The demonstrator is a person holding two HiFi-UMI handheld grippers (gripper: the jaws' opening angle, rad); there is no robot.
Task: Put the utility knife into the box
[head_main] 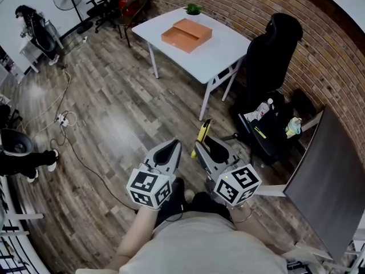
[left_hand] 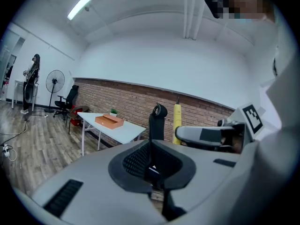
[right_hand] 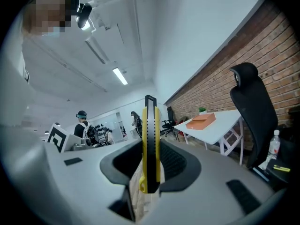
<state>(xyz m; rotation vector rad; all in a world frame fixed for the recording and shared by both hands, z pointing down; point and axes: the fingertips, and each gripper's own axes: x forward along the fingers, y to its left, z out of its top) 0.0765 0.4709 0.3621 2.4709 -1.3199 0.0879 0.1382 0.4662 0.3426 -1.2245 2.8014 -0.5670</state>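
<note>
A yellow and black utility knife stands upright between the jaws of my right gripper, which is shut on it. In the right gripper view the knife runs straight up from the pads. My left gripper hangs beside it, shut and empty; its jaws meet in the left gripper view. The open orange box lies on a white table far ahead across the wood floor. The box also shows small in both gripper views.
A black office chair stands right of the table, with a low black seat holding a bottle below it. A dark panel leans at right. Cables trail over the floor at left, near a person.
</note>
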